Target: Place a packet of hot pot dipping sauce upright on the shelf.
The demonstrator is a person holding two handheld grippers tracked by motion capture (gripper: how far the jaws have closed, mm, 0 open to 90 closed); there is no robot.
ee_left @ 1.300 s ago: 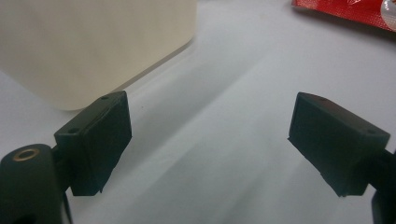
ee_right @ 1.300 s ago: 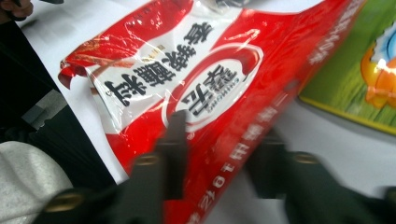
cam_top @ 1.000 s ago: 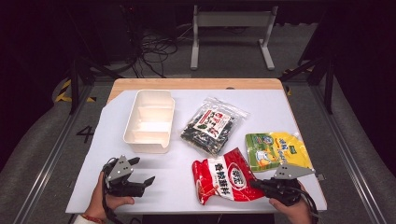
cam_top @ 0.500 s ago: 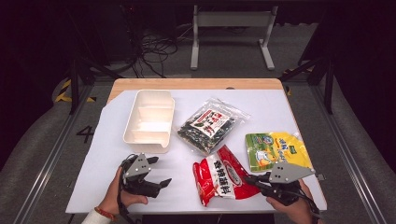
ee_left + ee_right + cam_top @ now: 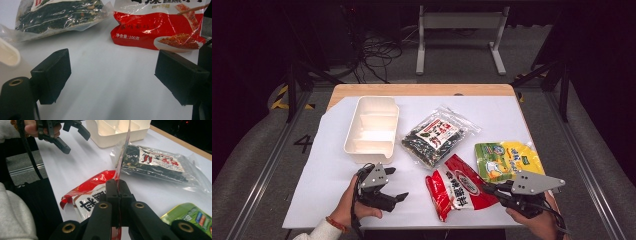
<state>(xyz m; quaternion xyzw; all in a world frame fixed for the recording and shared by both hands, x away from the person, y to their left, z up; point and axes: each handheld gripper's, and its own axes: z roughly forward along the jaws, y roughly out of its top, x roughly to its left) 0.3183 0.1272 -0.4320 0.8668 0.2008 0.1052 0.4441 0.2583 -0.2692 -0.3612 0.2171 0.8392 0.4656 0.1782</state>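
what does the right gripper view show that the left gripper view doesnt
Right gripper view alone: the right gripper shut on the red packet's edge, a green-yellow packet, and the tray's dividers. Left gripper view alone: the left gripper's open jaws close up, with bare table between them. Both: red packet, dark seaweed bag, white tray.

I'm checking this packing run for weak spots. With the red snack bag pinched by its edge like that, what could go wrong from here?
1. The right gripper clamps only the thin edge of the red bag, so the bag could slip free or its seam could tear as it lifts.
2. The bag overlaps the yellow-green pouch and lies close to the clear seaweed bag, so dragging it may shift them.
3. The left gripper stands open nearby and could collide.
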